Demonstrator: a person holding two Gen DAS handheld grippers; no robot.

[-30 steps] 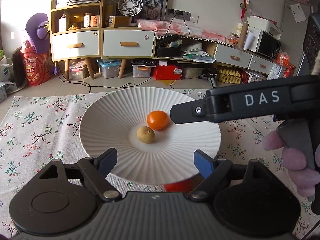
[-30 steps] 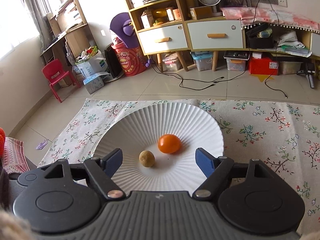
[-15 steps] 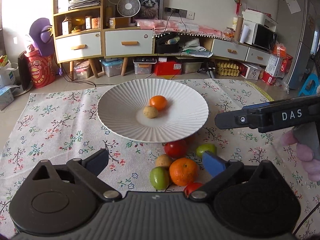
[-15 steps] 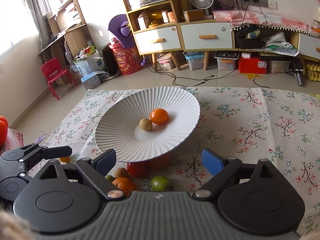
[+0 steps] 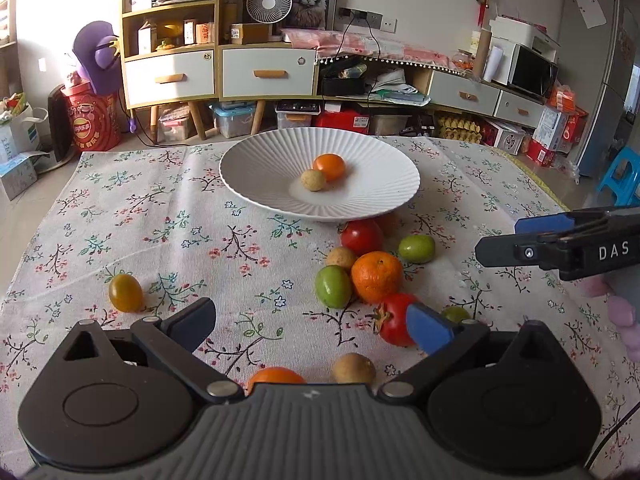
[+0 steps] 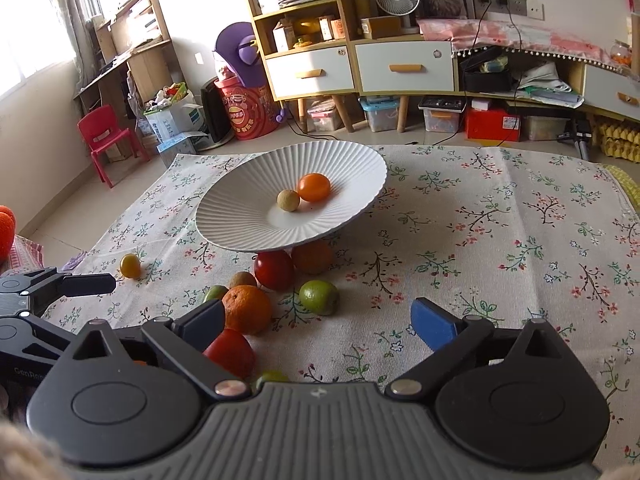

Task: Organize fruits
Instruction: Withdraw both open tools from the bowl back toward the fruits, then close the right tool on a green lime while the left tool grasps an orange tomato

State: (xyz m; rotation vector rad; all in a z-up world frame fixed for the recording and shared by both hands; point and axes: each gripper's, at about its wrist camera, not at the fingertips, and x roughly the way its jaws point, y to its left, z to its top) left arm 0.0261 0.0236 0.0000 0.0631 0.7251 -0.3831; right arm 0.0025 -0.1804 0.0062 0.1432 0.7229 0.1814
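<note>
Left gripper [image 5: 316, 326] spread wide, nothing between its fingers; right gripper [image 6: 320, 320] opening, also empty. White ribbed plate [image 5: 256, 184] on the floral cloth [image 5: 160, 220] holds a small orange tomato [image 5: 329, 167] touching a tan round fruit [image 5: 313, 180], loose fruits [image 5: 376, 276] heaped just in front

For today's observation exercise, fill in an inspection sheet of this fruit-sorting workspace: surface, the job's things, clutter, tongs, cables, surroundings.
Surface: floral tablecloth, lying flat.
Job's things: white ribbed plate holds an orange tomato touching a small tan fruit; a loose fruit cluster on the cloth before the plate includes a mandarin; a yellow tomato lies apart.
Clutter: nothing seen on the cloth.
Tongs: left tongs wide open, empty; right tongs opening, nothing between the jaws.
Cables: black cables on the floor, none on the cloth.
Surroundings: shelf unit, fan, red chair.
</note>
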